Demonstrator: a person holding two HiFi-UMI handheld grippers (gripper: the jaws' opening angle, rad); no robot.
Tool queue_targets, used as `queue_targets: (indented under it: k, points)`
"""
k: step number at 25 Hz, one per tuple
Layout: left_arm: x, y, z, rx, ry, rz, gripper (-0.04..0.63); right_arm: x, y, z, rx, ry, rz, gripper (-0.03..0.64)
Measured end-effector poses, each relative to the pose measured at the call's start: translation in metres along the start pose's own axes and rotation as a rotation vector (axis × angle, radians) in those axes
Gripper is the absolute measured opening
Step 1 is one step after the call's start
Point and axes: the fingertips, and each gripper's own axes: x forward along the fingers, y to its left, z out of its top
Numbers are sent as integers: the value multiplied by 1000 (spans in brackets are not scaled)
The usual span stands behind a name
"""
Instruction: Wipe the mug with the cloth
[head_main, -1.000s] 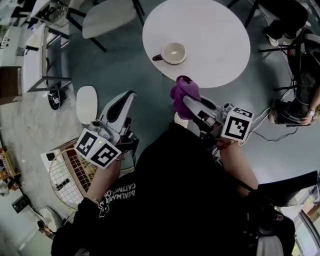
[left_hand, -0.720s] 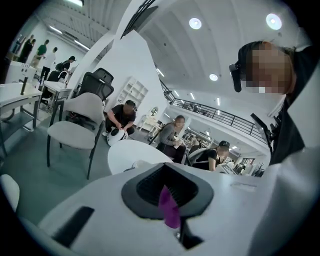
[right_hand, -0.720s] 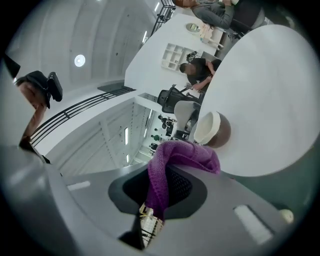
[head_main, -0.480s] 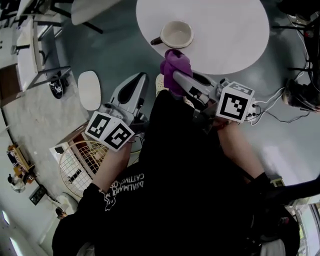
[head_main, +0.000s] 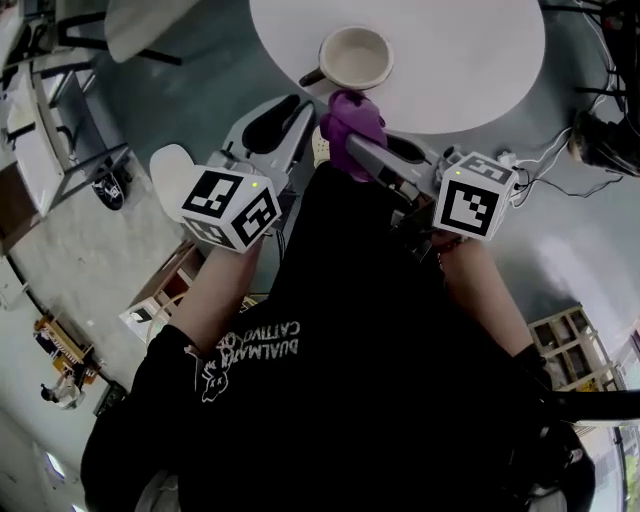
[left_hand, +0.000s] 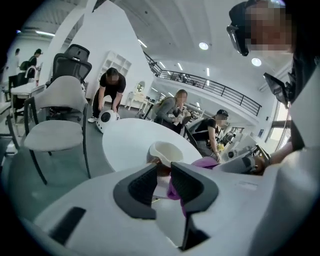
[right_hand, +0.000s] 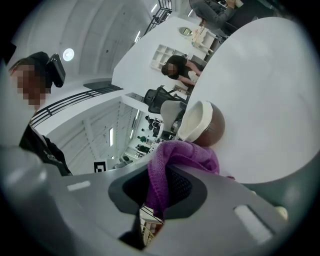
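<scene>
Both grippers have closed in on the mug (head_main: 354, 57); no wiping yet.
My left gripper (head_main: 290, 108), whose jaws have just been opening with nothing between them, sits just short of the mug's handle. My right gripper (head_main: 352, 142) is clamped on the purple cloth (head_main: 350, 115), bunched just beside the mug; contact I can't confirm. The mug stands upright near the white table (head_main: 470, 60) edge. Nothing blocks the approach; a chair (head_main: 150, 25) stands well apart.
</scene>
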Motion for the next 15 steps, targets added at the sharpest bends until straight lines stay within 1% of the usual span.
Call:
queue_targets:
  k: [3, 6, 11, 15]
  points:
    - [8, 23, 4, 73, 68, -10, 91, 18, -3, 4, -19, -12, -43, 51]
    - [16, 42, 6, 152, 138, -28, 92, 35, -4, 14, -4, -49, -66, 51]
    - [31, 44, -2, 249, 249, -58, 95, 35, -8, 22, 0, -68, -97, 51]
    - [42, 37, -5, 306, 311, -87, 97, 36, -10, 20, 28, -67, -100, 51]
